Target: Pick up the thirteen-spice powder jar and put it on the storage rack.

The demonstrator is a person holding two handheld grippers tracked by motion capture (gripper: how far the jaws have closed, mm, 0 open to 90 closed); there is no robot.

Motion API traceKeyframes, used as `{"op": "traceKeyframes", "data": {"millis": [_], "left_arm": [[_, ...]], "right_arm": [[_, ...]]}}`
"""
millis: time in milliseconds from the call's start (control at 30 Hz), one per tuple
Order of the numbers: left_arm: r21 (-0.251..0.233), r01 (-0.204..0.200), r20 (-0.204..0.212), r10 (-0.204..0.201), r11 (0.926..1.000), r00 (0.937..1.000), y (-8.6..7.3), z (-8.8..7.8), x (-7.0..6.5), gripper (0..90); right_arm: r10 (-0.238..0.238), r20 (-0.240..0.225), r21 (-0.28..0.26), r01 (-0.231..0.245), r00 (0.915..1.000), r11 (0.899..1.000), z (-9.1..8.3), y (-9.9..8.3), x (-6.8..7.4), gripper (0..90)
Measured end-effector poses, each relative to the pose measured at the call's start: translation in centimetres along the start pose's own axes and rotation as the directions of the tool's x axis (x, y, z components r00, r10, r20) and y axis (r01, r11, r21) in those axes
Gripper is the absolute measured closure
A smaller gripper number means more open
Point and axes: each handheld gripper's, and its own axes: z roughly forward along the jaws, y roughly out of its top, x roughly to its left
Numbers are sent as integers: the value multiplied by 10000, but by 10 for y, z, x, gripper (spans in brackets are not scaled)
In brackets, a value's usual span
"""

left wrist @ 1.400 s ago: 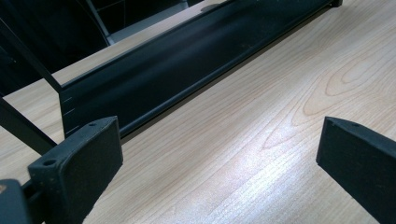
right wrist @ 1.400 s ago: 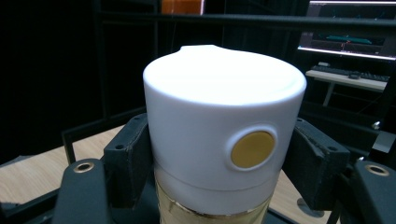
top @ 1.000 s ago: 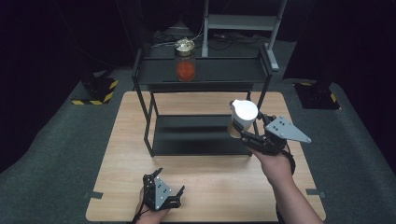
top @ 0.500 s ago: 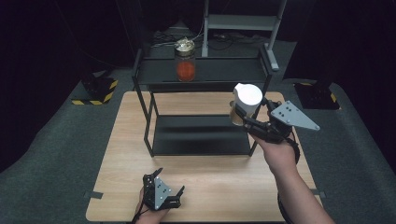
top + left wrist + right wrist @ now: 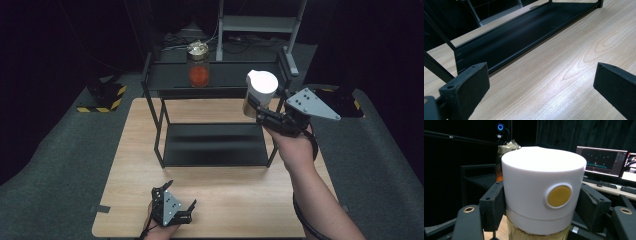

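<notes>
White-capped jar [image 5: 260,92] clamped in right gripper [image 5: 263,112], long axis near upright, cap up, above tabletop [image 5: 225,200] right edge beside black shelf [image 5: 215,145]. Left gripper [image 5: 176,202] jaws apart, at near edge.

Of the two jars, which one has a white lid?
The jar held in the right gripper; the jar on the top shelf has a gold lid and red contents.

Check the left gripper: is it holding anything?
No, the left gripper has its jaws wide apart over the bare table.
</notes>
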Motion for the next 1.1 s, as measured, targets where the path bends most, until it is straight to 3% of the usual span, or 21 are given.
{"op": "traceKeyframes", "data": {"millis": [700, 1100], "left_arm": [[-120, -221, 35, 221, 9997, 9997, -2, -1, -1, 6], [-128, -274, 33, 274, 9995, 9996, -2, -2, -1, 6]], "right_arm": [[387, 509, -74, -384, 9980, 9992, 36, 26, -19, 296], [223, 667, 99, -230, 9975, 9997, 63, 36, -21, 295]]}}
